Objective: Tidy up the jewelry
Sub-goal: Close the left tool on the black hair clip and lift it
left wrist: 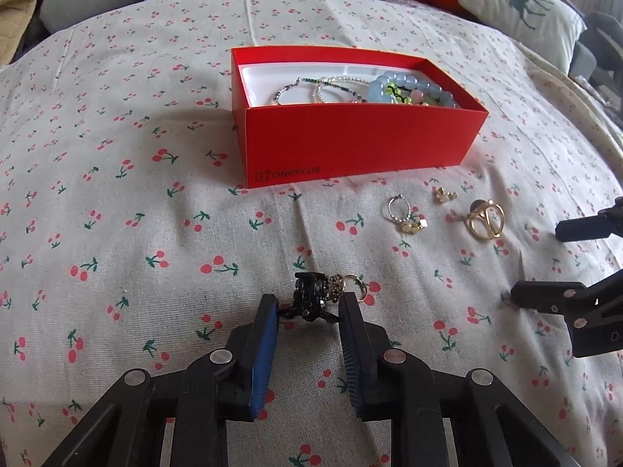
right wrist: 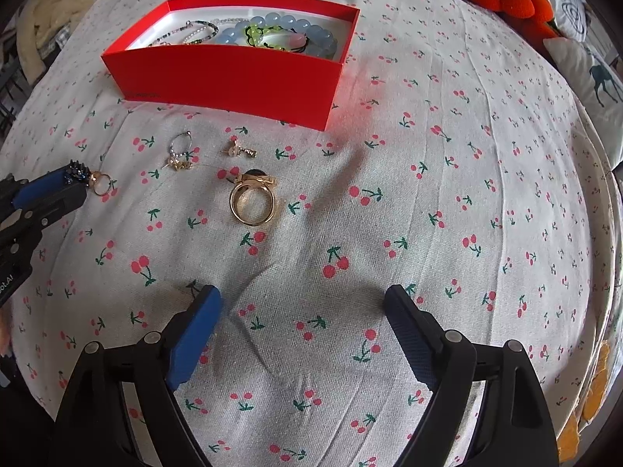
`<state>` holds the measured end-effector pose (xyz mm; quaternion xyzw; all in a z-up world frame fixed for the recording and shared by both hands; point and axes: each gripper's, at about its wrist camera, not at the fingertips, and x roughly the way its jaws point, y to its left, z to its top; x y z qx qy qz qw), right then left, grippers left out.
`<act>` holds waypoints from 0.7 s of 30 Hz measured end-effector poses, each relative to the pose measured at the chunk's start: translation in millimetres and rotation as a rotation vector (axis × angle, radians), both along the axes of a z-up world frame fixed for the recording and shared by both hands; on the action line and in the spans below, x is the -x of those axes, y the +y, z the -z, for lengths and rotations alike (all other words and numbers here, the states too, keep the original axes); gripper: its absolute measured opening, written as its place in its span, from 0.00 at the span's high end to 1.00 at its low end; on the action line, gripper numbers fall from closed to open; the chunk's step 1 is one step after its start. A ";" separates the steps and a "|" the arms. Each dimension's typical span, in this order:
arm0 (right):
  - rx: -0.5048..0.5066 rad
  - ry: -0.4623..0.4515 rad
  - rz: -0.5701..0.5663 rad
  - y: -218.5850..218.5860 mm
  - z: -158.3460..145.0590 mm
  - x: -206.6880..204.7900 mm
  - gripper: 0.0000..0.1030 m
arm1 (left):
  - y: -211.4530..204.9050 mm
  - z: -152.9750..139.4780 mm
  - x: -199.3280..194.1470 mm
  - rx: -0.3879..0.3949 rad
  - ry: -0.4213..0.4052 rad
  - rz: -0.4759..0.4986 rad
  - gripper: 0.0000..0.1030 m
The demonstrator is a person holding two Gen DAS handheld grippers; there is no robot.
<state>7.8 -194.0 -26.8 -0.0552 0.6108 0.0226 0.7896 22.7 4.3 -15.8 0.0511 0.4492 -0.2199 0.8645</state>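
Left tongs (left wrist: 308,313): narrowed around the black beaded ring (left wrist: 309,296); I see its dark band between the blue pads, the left pad touching it, but I cannot tell whether both pads press yet.
Right tongs (right wrist: 301,313): spread wide, pinching nothing, hovering over bare bedspread (right wrist: 428,194) near the gold ring (right wrist: 252,198).
Black beaded ring: on the bed in front of me, a small gold hoop (left wrist: 356,286) touching its right side.
Red box (left wrist: 350,144): open, further back on the bed; beaded bracelets (left wrist: 412,87) already lie in its white tray.
Loose pieces: a silver hoop earring with gold charms (left wrist: 405,216), a small gold stud pair (left wrist: 444,194) and the gold ring, all near each other between the box and my right tongs.
Step, as I judge it: securing the black ring to carry it to the box.
Risk, slip: the band is thin and rounded, so pads closing off-centre could squirt it out forward.
Risk, cloth: the soft bedspread may bunch between the pads and weaken the hold.
Risk, stray: the gold hoop could snag on the beads, lift with them and drop on the way.
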 end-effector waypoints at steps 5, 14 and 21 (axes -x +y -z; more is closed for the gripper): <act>-0.018 0.005 0.019 -1.6 -0.6 -6.4 0.15 | 7.9 -5.0 0.3 -0.017 0.016 -0.043 0.75; -0.115 -0.028 0.078 -6.0 -11.0 -19.3 0.15 | 21.7 -8.4 0.9 -0.023 0.036 -0.091 0.75; -0.200 -0.022 0.142 -12.7 -10.9 -36.8 0.26 | 24.4 -7.5 2.2 -0.033 0.043 -0.096 0.75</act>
